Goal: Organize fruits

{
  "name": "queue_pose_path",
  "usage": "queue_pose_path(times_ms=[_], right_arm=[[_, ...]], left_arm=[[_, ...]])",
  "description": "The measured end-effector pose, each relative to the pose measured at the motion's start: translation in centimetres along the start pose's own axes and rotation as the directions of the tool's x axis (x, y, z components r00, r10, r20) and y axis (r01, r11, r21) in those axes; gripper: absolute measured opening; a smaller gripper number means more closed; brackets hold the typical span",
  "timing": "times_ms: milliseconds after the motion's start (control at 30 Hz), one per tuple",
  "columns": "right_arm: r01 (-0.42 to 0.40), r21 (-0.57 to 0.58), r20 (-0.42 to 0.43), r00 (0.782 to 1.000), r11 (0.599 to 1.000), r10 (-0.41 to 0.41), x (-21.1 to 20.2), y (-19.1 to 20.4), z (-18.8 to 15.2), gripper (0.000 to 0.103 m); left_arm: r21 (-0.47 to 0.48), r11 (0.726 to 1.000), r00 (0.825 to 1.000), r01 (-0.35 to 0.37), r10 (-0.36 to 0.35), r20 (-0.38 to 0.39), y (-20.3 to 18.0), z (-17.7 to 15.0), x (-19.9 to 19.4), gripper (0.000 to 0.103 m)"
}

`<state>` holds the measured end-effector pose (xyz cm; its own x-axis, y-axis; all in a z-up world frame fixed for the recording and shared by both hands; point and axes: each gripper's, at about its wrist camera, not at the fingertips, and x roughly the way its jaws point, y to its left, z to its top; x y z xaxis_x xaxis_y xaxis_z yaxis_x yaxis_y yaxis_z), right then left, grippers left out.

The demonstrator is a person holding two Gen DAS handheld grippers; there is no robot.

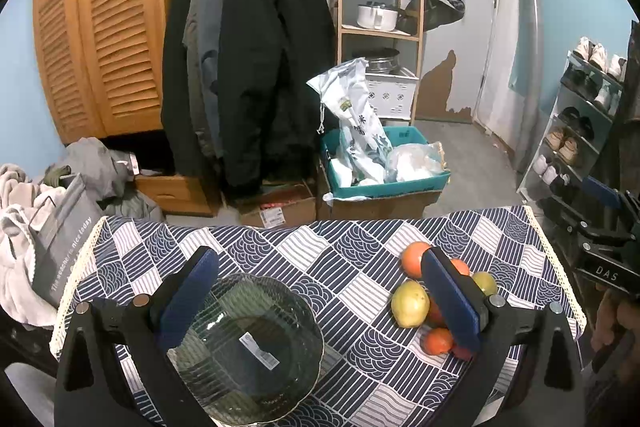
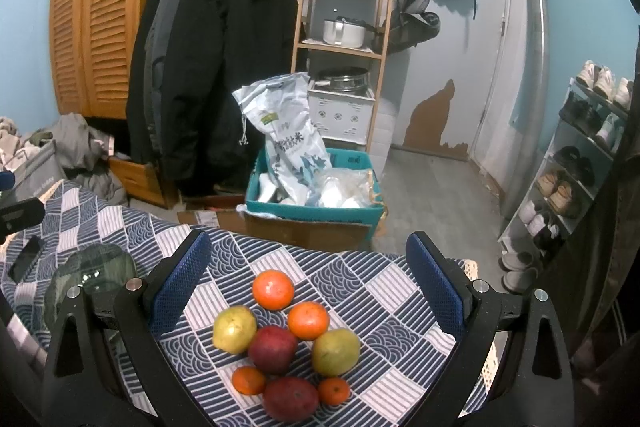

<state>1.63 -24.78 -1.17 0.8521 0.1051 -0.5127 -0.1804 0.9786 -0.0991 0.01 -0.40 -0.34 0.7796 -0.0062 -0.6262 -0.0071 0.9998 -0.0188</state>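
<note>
Seeing both claws, left (image 1: 316, 291) & right (image 2: 306, 287), gaping, empty; I'd pinch firm, rollable fruit (image 2: 286, 347) across middle; glass bowl (image 1: 248, 347) fragile.

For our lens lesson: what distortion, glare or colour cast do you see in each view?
Left wrist: black fisheye corners, table edge bowed, faint sheen on the glass bowl. Right wrist: same curved vignette, door bent, cool bluish cast, fruit sharp.
</note>
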Motion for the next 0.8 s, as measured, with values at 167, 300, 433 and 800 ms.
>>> queue_pose_path(times_ms=[167, 300, 433, 800], right_arm=[[-0.001, 0.000, -0.002, 1.000, 1.000, 0.001, 0.02, -0.06, -0.06, 0.096], [-0.001, -0.001, -0.002, 1.000, 1.000, 0.001, 0.03, -0.08, -0.08, 0.096], [-0.001, 0.000, -0.003, 1.000, 1.000, 0.001, 0.04, -0.09, -0.10, 0.096], [-0.001, 0.000, -0.005, 1.000, 1.000, 0.001, 0.05, 0.10, -0.13, 0.096]], left_arm=[[-0.001, 1.000, 1.000, -0.002, 0.002, -0.001, -0.06, -0.15, 0.04, 0.102], [-0.002, 1.000, 1.000, -0.001, 0.001, -0.002, -0.01, -0.20, 0.06, 0.102], [-0.001, 1.000, 1.000, -0.001, 0.001, -0.002, -0.10, -0.23, 0.10, 0.102], [-0.004, 1.000, 1.000, 0.000, 0.000, -0.002, -0.20, -0.36, 0.00, 0.102]])
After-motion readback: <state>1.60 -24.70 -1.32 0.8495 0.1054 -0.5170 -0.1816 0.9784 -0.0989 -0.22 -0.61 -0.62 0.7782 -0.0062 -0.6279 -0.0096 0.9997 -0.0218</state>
